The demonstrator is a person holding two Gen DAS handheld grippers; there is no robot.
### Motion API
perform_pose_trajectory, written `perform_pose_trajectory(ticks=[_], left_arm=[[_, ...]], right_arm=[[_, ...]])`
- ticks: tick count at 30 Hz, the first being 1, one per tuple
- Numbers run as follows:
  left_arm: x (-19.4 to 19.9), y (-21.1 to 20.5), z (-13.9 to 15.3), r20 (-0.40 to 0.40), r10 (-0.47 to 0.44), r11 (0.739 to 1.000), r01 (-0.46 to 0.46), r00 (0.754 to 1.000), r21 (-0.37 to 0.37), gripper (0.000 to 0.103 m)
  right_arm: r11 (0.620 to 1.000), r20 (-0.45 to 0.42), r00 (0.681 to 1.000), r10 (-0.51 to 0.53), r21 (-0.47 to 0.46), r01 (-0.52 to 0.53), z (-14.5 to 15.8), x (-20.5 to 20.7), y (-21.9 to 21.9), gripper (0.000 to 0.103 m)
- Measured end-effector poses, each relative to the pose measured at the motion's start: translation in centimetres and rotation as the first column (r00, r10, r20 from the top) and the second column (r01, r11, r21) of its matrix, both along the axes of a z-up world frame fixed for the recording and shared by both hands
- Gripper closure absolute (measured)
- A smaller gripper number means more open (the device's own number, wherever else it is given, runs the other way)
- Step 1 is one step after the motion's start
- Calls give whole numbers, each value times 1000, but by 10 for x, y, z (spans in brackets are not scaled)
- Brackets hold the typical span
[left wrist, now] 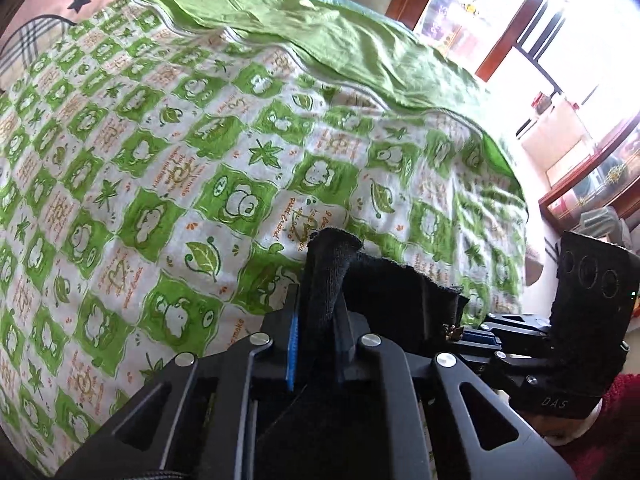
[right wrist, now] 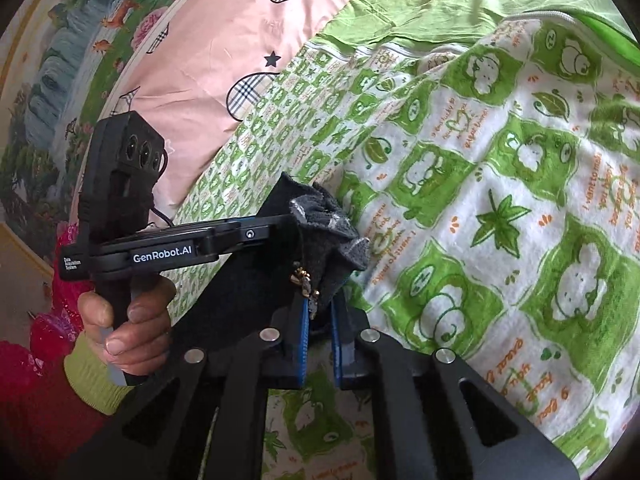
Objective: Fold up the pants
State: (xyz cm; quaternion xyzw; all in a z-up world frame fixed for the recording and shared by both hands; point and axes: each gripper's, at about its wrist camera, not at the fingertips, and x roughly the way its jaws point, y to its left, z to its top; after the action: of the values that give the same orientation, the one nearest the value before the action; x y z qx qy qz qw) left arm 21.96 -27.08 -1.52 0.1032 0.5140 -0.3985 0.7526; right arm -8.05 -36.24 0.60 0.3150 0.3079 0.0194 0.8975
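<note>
Black pants [left wrist: 384,280] stretch between both tools above a green frog-print quilt [left wrist: 160,160]. The left gripper [left wrist: 316,320] clamps one bunched edge. The right gripper [right wrist: 320,312] pinches the other, beside the zipper.

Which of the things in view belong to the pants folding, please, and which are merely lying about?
Belonging to the job:
black pants
left gripper, shut on the pants
right gripper, shut on the pants

Lying about:
green frog-print quilt
pink heart-print sheet
window
</note>
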Motion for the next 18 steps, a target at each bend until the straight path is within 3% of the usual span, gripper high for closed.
perform_pose_trajectory(ticks=[8, 13, 18], left_arm=[[-31, 51, 54, 80, 80, 988, -68, 994, -140, 93], [-55, 93, 83, 115, 154, 970, -129, 981, -206, 93], [-80, 140, 95, 133, 245, 945, -206, 960, -256, 93]], right_arm=[[984, 146, 973, 179, -13, -179, 40, -1, 33, 93], [944, 199, 924, 326, -7, -331, 57, 12, 73, 93], [899, 198, 883, 426, 14, -437, 58, 28, 110, 93]])
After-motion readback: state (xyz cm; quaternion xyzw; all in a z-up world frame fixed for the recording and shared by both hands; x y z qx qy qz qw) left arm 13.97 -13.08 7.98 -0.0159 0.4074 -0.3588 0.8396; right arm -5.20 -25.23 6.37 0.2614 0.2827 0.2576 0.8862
